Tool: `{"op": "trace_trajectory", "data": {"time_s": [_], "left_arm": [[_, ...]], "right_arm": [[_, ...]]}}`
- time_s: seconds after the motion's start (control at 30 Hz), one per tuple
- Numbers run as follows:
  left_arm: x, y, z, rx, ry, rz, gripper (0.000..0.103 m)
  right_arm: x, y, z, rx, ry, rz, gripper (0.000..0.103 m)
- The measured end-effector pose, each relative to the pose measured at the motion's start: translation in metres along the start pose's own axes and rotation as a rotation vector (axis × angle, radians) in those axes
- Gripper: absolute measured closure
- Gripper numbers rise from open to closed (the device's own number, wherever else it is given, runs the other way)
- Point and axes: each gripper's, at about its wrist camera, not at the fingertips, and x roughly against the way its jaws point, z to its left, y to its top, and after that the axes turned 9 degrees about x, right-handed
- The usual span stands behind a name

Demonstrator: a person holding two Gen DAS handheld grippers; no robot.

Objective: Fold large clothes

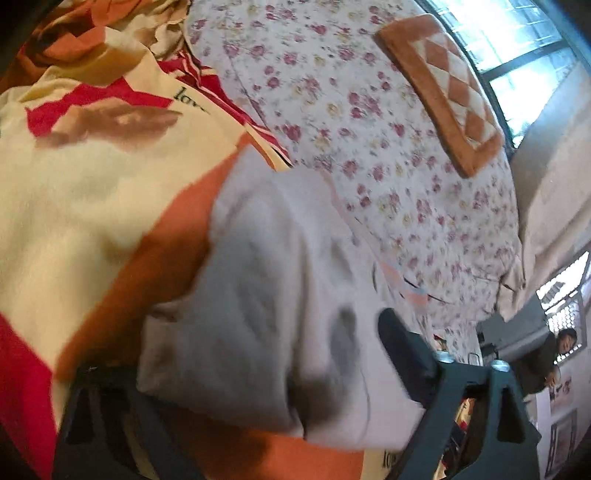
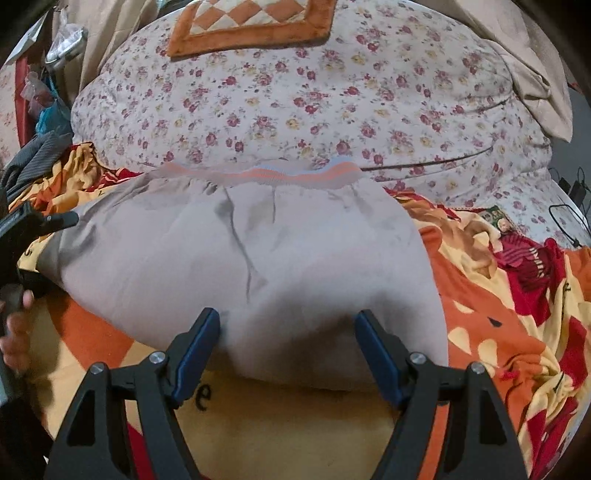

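Note:
A pale grey garment (image 2: 258,240) with an orange and blue striped waistband (image 2: 277,173) lies spread on a bed, waistband at the far side. My right gripper (image 2: 288,315) is open over its near edge, a blue pad on either side of the cloth and neither pressing it. My left gripper (image 2: 37,236) is at the garment's left edge, held by a hand (image 2: 14,332). In the left wrist view the garment (image 1: 266,258) bulges between the wide-apart fingers of the left gripper (image 1: 243,347). Its left finger is partly hidden by cloth, and the picture is blurred.
Under the garment lies an orange, red and cream blanket (image 2: 498,332). Beyond it are a floral sheet (image 2: 295,103) and an orange checkered cushion (image 2: 251,22). Clutter (image 2: 44,110) sits at the far left, cables (image 2: 569,214) at the right. A person (image 1: 554,354) is beside the bed.

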Motion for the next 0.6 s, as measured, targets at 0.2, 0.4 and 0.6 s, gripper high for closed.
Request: {"op": "trace_trajectory", "data": {"time_s": [0.2,0.4,0.6], "left_arm": [[0.01,-0.006,-0.018,-0.112,0.103,-0.065,0.093],[-0.005,0.0,-0.011,-0.077,0.119,-0.051,0.078],[0.024,0.012,-0.012,-0.124,0.157,-0.067,0.101]], "right_arm": [[0.008,-0.002,-0.02,-0.064,-0.091,-0.011,0.024],[0.012,-0.011,-0.074,-0.34,-0.107,-0.004,0.024],[0.013,-0.019,-0.089,-0.415,-0.162,-0.016,0.024]]}}
